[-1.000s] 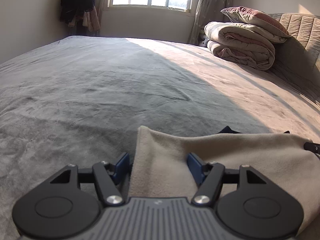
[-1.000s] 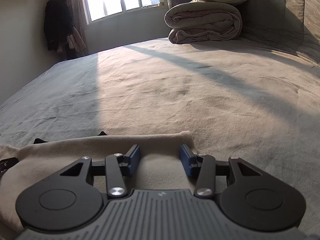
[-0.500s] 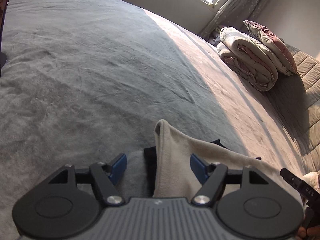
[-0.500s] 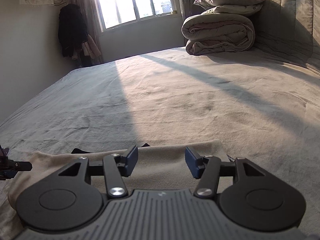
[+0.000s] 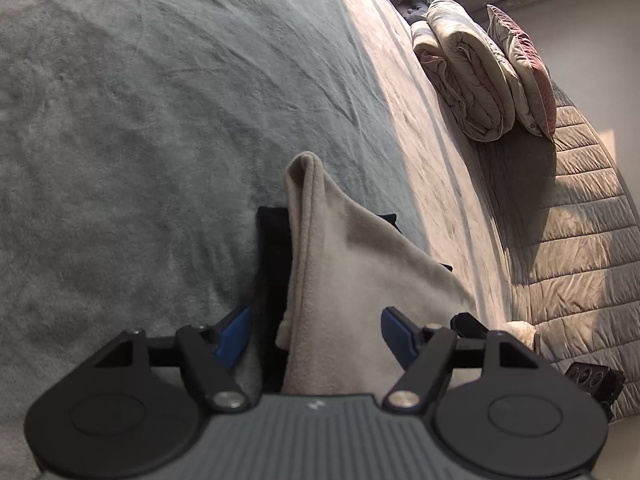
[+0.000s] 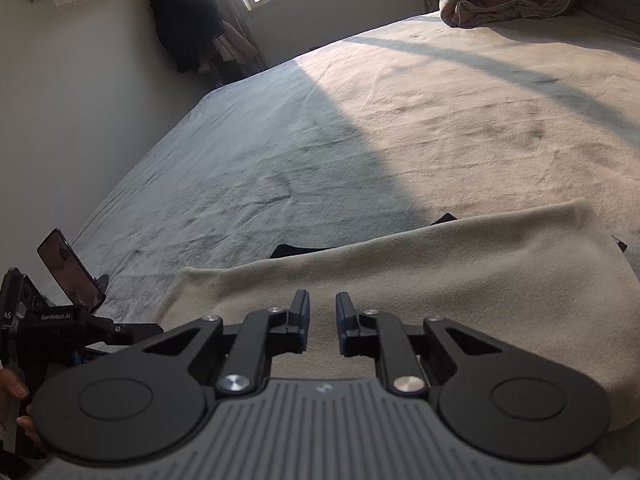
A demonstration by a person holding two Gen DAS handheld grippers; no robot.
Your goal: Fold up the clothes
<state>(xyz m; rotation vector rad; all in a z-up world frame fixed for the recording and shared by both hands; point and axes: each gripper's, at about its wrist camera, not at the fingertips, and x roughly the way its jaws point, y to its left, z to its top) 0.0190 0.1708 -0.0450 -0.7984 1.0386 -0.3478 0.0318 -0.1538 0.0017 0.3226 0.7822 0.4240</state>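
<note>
A beige fleece garment lies folded on the grey bed cover, with black fabric showing under its left edge. My left gripper is open, its blue pads wide apart over the garment's near left part. In the right wrist view the same beige garment stretches across the front, black fabric peeking out behind it. My right gripper hovers just over the garment's middle with its jaws narrowed to a small gap, nothing visibly between them. The left gripper shows at the left edge.
The bed cover stretches far ahead, half in sunlight. A rolled duvet and a pillow lie against the quilted headboard. A phone stands at the left. Dark clothes hang by the window.
My left gripper tilted and rose, now looking down on the garment's left corner. My right gripper swung left over the garment's middle and its jaws narrowed from wide open to a small gap.
</note>
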